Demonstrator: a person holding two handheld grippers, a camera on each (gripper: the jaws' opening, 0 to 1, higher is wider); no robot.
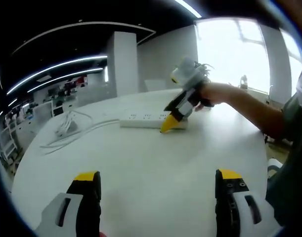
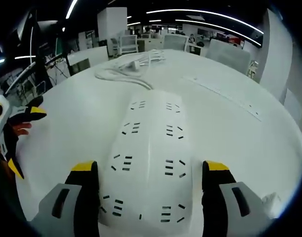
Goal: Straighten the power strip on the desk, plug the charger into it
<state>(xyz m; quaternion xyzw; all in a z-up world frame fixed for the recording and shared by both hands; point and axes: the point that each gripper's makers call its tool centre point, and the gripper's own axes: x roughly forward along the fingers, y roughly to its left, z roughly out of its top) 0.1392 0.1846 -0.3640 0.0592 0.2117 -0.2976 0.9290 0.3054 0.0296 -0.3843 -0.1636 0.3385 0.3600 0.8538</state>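
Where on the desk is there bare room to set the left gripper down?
Bare desk spreads between the left gripper and the power strip. It is crowded at the strip's near end, where the right gripper straddles it, and beside the coiled white cable at the desk's far left.

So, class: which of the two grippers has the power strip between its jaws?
The right gripper: its open jaws straddle the power strip. The left gripper hangs over bare desk.
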